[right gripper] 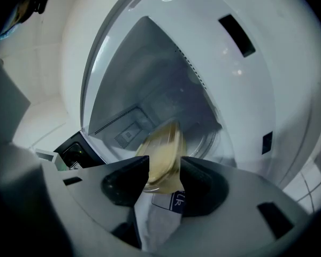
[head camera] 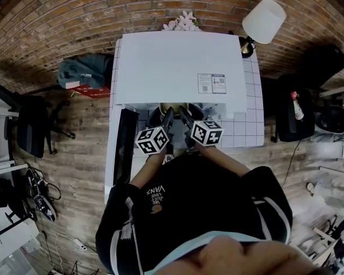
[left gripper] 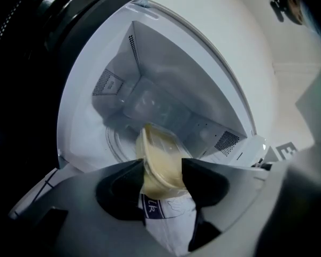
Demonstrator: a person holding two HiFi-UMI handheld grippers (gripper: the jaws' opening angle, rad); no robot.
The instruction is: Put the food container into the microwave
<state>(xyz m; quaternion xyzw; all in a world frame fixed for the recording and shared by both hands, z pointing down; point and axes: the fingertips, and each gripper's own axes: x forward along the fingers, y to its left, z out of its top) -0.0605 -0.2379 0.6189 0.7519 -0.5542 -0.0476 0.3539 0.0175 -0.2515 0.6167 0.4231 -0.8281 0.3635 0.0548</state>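
- The left gripper has its jaws clamped on 1 edge of the food container, which juts ahead of its tips.
- The right gripper has its jaws clamped on the opposite edge.
- The open microwave lies straight ahead of both grippers, and the container seems to be at its mouth.
- The door stands open to the left of the left gripper.

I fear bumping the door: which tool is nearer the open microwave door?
The left tool: the open door stands just beside it, while the right tool grips the container's far side.
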